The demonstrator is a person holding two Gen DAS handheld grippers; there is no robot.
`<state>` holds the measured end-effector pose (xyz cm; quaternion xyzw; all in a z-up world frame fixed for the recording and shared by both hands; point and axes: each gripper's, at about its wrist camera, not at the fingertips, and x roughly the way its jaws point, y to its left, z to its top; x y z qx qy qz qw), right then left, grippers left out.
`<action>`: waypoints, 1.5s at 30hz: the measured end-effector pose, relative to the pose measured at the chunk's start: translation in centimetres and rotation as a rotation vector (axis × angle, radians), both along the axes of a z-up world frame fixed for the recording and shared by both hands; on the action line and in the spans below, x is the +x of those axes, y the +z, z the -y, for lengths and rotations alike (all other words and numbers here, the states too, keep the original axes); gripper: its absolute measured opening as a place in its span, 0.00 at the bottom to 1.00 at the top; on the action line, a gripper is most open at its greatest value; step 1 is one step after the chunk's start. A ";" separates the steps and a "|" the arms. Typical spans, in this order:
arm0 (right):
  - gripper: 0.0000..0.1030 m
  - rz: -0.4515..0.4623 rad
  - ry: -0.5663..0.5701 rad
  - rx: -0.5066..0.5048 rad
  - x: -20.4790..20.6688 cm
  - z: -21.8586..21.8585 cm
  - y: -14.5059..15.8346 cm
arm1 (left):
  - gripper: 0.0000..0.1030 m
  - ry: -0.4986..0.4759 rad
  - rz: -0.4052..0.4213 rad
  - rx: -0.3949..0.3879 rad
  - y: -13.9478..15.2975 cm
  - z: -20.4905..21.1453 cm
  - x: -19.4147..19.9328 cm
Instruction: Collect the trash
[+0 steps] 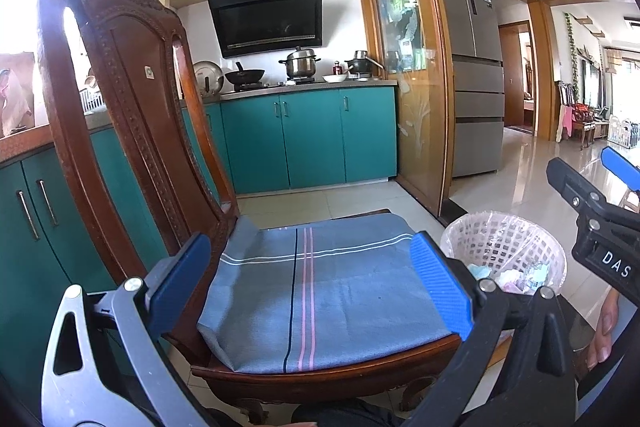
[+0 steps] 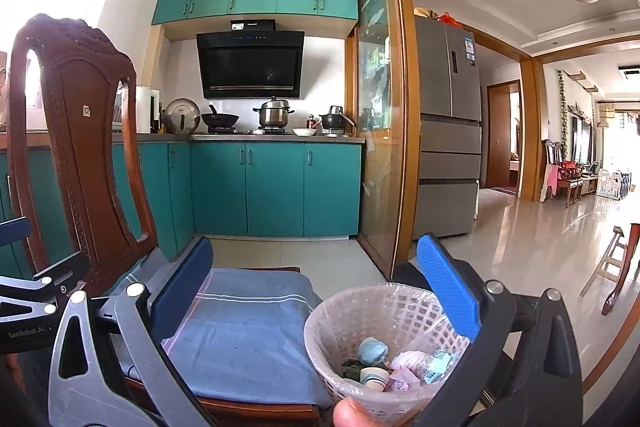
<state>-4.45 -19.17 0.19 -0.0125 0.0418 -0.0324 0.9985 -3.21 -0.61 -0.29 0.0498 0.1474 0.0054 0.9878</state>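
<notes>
While both grippers are hovering with nothing between their pads, the scene is listing as follows, largest item first.

Chair [image 1: 132, 115]: carved dark wood, standing before teal kitchen cabinets; rigid, not part of the pick.

Cushion [image 1: 320, 291]: blue-grey cloth with pink and white stripes, lying on the seat; nothing is showing on it.

Bin [image 2: 360, 331]: pale lattice basket lined with a thin clear bag, sitting just beside the chair's right edge. Judged light and somewhat flexible; the liner is looking slippery and easily torn, so the rim is offering the firmest hold.

Left gripper [image 1: 316, 283]: jaws standing wide apart over the cushion, holding nothing.

Right gripper [image 2: 320, 295]: jaws standing wide apart, holding nothing, its right finger hanging over the bin's rim.

Trash [image 2: 392, 363]: lying at the bottom of the bin, a crumpled blue-green wad, pink wrapper scraps, a printed packet, a small pale cup and a dark item. All are appearing light, soft and crushable; wrappers are probably slick, so a pinch at a crumpled fold should be serving best.
</notes>
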 end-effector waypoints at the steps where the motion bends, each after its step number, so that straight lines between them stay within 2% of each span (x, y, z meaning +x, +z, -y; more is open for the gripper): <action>1: 0.97 -0.002 -0.002 0.001 0.0 0.1 0.0 | 0.97 -0.003 -0.001 0.001 0.0 0.1 0.0; 12: 0.97 -0.023 -0.047 0.021 -0.2 1.6 -0.6 | 0.97 -0.039 -0.014 0.013 -0.3 1.4 0.3; 45: 0.97 -0.073 -0.022 0.016 1.8 1.3 -1.5 | 0.97 -0.026 -0.058 -0.007 -1.1 0.7 1.8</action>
